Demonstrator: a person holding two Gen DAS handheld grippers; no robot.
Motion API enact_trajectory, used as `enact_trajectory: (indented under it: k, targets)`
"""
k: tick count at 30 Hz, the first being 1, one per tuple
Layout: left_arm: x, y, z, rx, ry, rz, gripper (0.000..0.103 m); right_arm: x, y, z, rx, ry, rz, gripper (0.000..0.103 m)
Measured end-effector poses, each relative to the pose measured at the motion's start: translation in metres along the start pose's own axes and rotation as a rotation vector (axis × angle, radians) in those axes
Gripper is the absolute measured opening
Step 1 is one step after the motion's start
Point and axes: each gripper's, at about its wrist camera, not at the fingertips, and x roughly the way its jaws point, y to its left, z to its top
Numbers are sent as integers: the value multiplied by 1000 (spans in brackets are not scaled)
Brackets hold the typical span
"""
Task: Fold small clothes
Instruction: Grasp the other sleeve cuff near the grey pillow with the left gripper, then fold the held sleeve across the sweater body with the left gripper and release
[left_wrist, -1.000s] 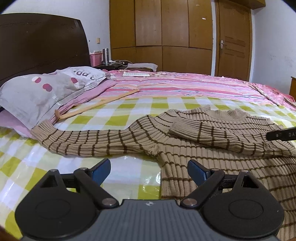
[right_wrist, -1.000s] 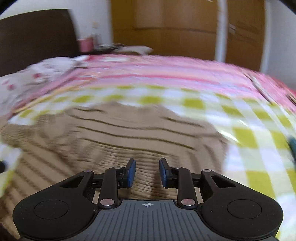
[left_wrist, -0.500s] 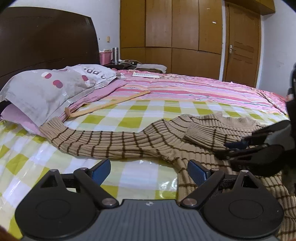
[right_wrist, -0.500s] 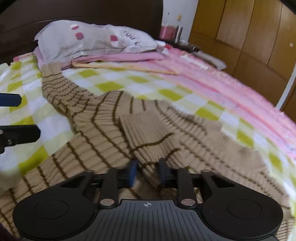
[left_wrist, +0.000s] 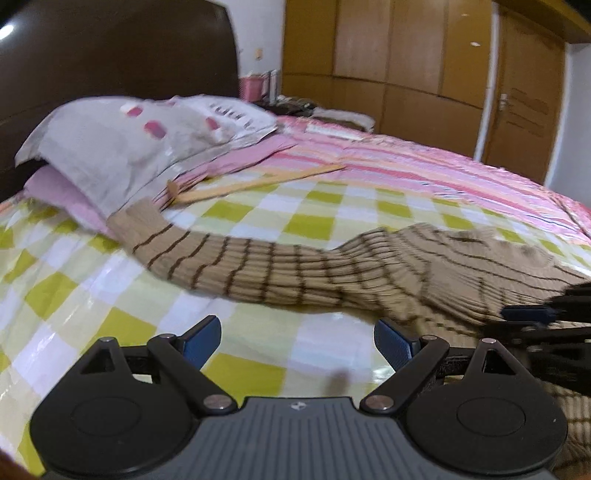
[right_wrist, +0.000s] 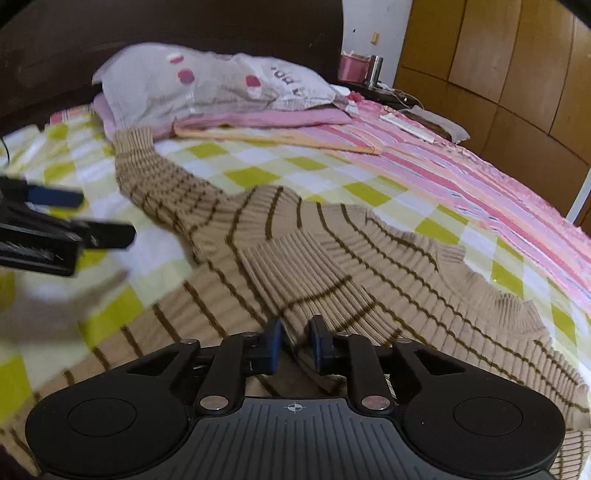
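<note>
Soft indoor light was even around my jaws. Motion blur smeared everything ahead; the fisheye bent the edges.

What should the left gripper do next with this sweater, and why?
Probably reach forward to the outstretched sleeve and grip it. The left gripper hangs open over the checked sheet, while the right gripper is shut on the folded sleeve.

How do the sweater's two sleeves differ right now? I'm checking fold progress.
The left sleeve lies stretched out flat toward the pillow; the right sleeve is folded across the sweater's body. The left sleeve is untouched, with the left tool open above the bedsheet; the right tool pinches the right sleeve. Both are tan with brown stripes.
</note>
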Motion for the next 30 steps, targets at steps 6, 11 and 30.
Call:
enact_trajectory:
  k: [6, 11, 30]
  targets:
    - [15, 40, 10, -124, 7, 80, 94, -11, 5, 14, 49, -42, 41, 19]
    - [28, 72, 22, -188, 8, 142, 90, -19, 22, 21, 52, -68, 80, 19]
    - [99, 167, 57, -527, 13, 214, 56, -46, 24, 5, 164, -122, 159, 19]
